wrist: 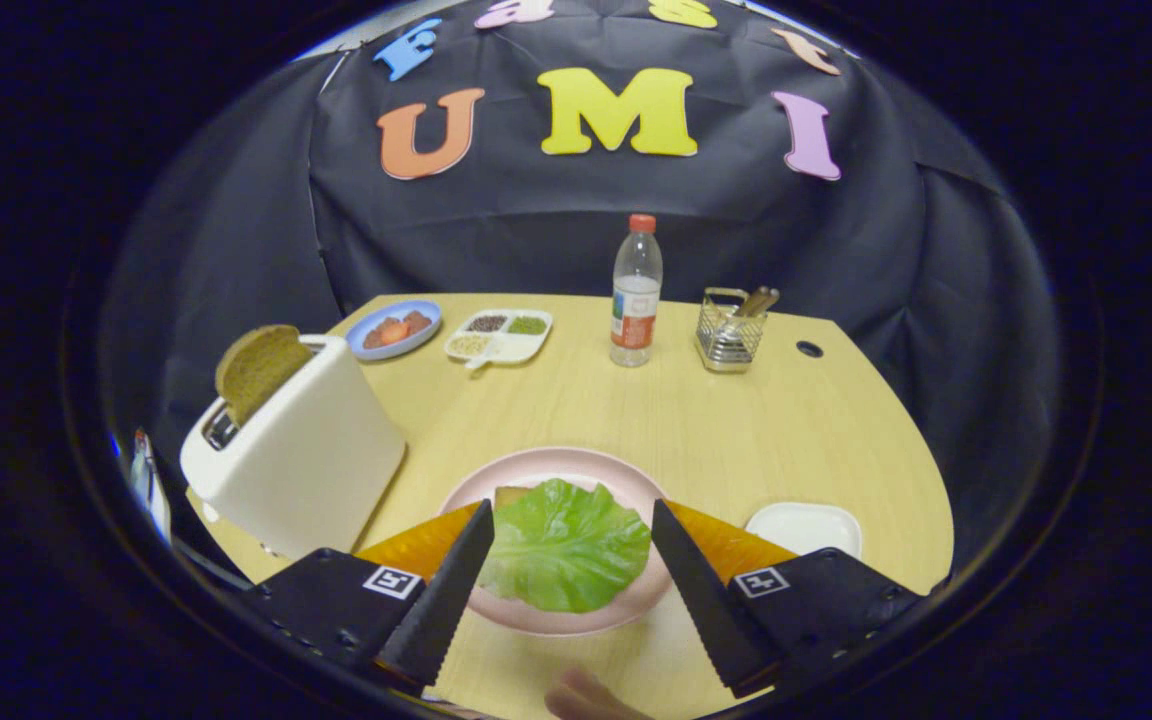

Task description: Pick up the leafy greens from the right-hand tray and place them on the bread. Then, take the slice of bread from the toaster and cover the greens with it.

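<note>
One brown bread slice [258, 368] stands in the cream toaster [301, 462] at near left. Centre: green lettuce leaf [566, 545] lies on bread upon the round pink plate [556, 468], between the parted, empty fingers of the gripper [572, 522]. Near right sits a small white tray [804, 526].

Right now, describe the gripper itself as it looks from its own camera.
The gripper has two long, tapering wedge-shaped fingers with sawtooth ridges along their inner edges. Each sits on a black angular mount bearing a small square black-and-white marker. Orange curved parts show behind the fingers.
</note>
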A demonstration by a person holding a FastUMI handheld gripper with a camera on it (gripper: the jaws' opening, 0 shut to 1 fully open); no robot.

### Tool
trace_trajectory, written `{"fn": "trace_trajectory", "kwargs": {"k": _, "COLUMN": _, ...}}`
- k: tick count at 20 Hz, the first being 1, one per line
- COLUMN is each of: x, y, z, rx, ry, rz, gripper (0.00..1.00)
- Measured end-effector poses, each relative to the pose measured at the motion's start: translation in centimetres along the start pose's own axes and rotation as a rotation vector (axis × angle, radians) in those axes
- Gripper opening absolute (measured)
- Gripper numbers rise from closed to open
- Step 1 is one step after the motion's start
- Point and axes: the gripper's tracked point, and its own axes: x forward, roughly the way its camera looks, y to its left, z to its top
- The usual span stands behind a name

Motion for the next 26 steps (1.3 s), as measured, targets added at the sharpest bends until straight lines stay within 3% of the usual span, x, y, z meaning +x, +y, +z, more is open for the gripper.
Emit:
{"fn": "trace_trajectory", "kwargs": {"k": 4, "x": -3.9, "y": 5.7, "z": 4.5, "rx": -0.005, "ry": -0.073, "rz": 0.066, "gripper": 0.96}}
{"fn": "trace_trajectory", "kwargs": {"k": 8, "x": -5.0, "y": 12.6, "z": 7.8, "rx": -0.063, "ry": -0.111, "rz": 0.124, "gripper": 0.96}}
{"fn": "trace_trajectory", "kwargs": {"k": 13, "x": -2.2, "y": 19.6, "z": 8.9, "rx": -0.086, "ry": -0.055, "rz": 0.167, "gripper": 0.96}}
{"fn": "trace_trajectory", "kwargs": {"k": 19, "x": 2.1, "y": 22.9, "z": 7.3, "rx": 0.045, "ry": 0.124, "rz": 0.170, "gripper": 0.96}}
{"fn": "trace_trajectory", "kwargs": {"k": 23, "x": 3.3, "y": 22.9, "z": 6.3, "rx": 0.042, "ry": 0.216, "rz": 0.096, "gripper": 0.80}}
{"fn": "trace_trajectory", "kwargs": {"k": 26, "x": 3.6, "y": 23.1, "z": 6.0, "rx": 0.038, "ry": 0.242, "rz": 0.061, "gripper": 0.56}}
